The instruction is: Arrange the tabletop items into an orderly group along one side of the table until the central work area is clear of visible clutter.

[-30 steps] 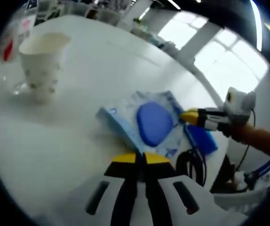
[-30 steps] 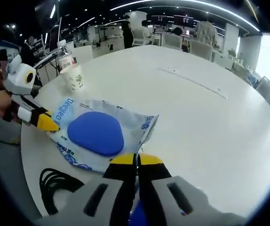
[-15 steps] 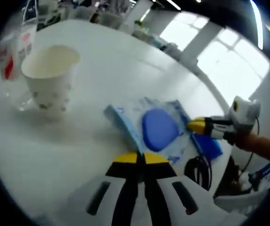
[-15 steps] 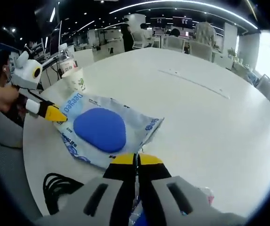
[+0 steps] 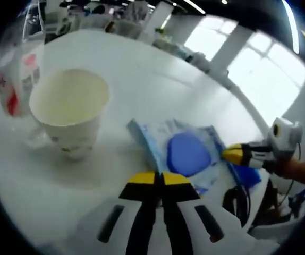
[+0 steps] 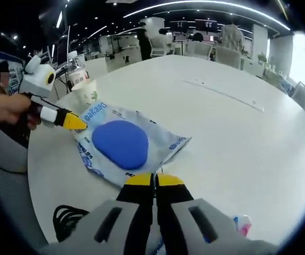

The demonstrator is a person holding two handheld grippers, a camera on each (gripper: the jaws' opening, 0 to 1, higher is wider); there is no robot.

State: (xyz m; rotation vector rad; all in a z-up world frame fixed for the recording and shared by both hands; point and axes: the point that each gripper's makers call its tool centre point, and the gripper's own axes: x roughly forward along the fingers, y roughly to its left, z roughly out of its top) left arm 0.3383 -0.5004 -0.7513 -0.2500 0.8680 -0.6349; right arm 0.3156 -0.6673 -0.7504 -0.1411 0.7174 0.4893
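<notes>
A flat pack of wet wipes (image 5: 187, 155) (image 6: 123, 144), pale blue with a dark blue oval lid, lies on the white table (image 6: 232, 127). My left gripper (image 5: 160, 178) (image 6: 79, 124) is shut, its yellow tips at the pack's corner on the cup side. Shut as well, my right gripper (image 6: 153, 180) (image 5: 229, 154) meets the opposite edge of the pack. A white paper cup (image 5: 70, 109) (image 6: 86, 93) stands upright just beyond the pack. Behind the cup is a clear plastic bottle (image 5: 14, 79) (image 6: 76, 70) with a red label.
A coiled black cable (image 6: 70, 219) (image 5: 238, 201) lies near the table edge by my right gripper. A dark blue object (image 5: 248, 175) sits under that gripper. Small pink and blue bits (image 6: 241, 226) lie at the lower right. Chairs and desks stand far behind.
The left view has closed in on the cup, which now looks larger. The pack sits nearer the cup than before, and both grippers stay shut at its edges.
</notes>
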